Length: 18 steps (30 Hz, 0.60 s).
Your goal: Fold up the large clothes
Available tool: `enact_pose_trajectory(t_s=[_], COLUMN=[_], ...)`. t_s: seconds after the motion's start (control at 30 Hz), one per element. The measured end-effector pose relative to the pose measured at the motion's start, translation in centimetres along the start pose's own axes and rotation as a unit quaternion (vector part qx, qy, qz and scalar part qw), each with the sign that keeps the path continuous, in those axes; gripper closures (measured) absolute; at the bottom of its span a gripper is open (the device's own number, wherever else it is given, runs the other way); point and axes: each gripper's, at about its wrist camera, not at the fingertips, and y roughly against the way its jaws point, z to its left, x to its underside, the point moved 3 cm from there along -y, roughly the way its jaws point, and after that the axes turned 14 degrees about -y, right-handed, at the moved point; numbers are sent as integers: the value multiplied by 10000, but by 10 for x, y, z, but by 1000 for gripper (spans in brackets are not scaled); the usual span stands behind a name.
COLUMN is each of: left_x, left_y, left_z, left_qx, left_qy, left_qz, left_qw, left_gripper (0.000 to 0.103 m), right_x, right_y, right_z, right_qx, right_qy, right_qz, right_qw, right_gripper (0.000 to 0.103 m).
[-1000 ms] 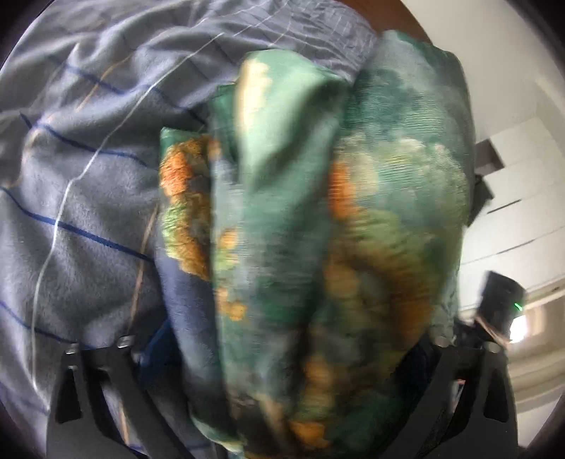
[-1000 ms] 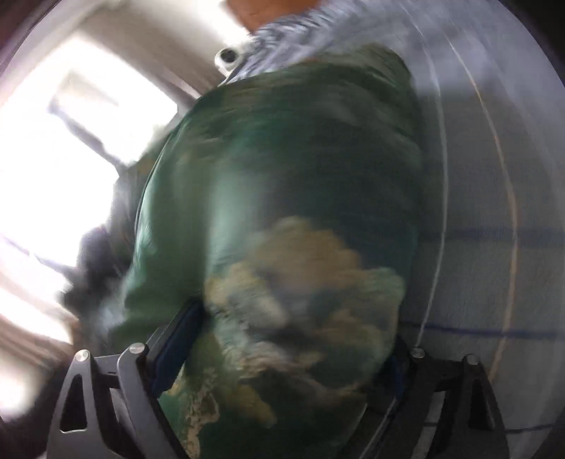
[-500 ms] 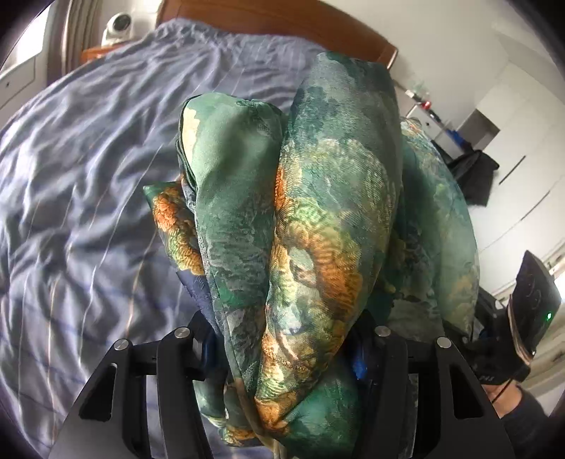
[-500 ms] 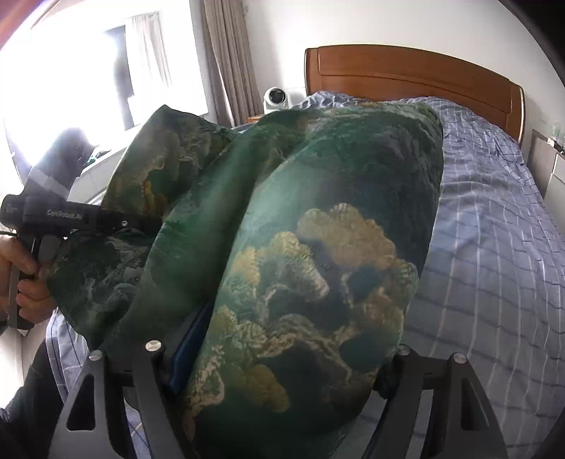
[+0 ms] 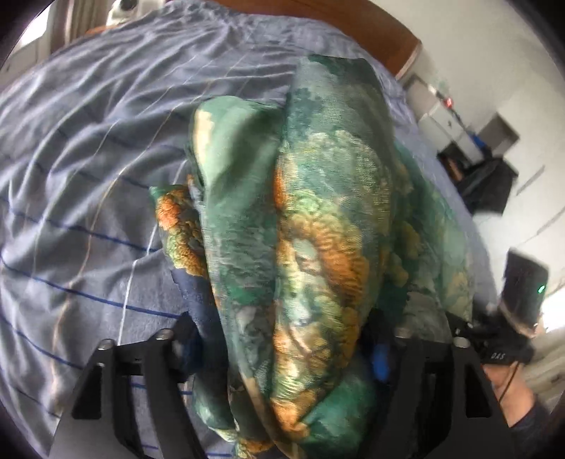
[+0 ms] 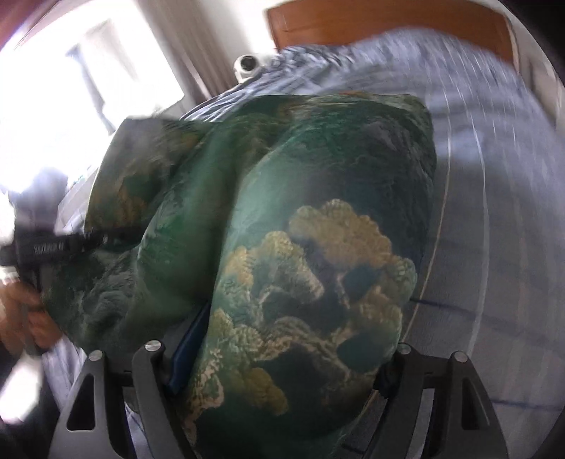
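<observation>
In the left wrist view, a bunched green cloth (image 5: 303, 254) with orange and gold patches fills the centre of the frame and runs down between the black fingers (image 5: 166, 381) of the left gripper (image 5: 286, 356). Its jaws are opening, with the cloth bulging between them and touching both sides. Behind the cloth, a grey-blue striped bedsheet (image 5: 88, 169) covers the left and top of the frame. At the lower right edge, the right gripper (image 5: 519, 317) shows beside a hand (image 5: 508, 388).

In the right wrist view, the same cloth (image 6: 300, 247) fills the centre. The right gripper's (image 6: 279, 363) jaws are opening too, the fabric packed between them. A wooden headboard (image 6: 370, 21) spans the top; the view is blurred.
</observation>
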Motion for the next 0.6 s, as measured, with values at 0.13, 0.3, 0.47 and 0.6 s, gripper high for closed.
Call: enact_pose_trajectory(t_s=[0.13,0.3,0.47,0.6], left_x=[-6,3,32,50], left_y=[25,92,160,184], left_z=[-7,-28,-60,-92], left_qx=[-430,-1642,-2733,-3122], left_qy=[-431,-1328,-1747,-1946], left_qz=[-139,-795,-1604,-1795], left_qw=[9980,9742,9322,9124], left_gripper=[9,2,0,0], right_x=[3,11,34,62], right_y=[11,46,107,178], right_z=[-14,-26,-3,44], right_qx=[-464,-450,25,636], right_qy=[-559,-883,-408,255], right_qz=[-119,-365,-1001,-1944], right_qw=[9973,9944,9941,9785], right_gripper=[14,12,11,11])
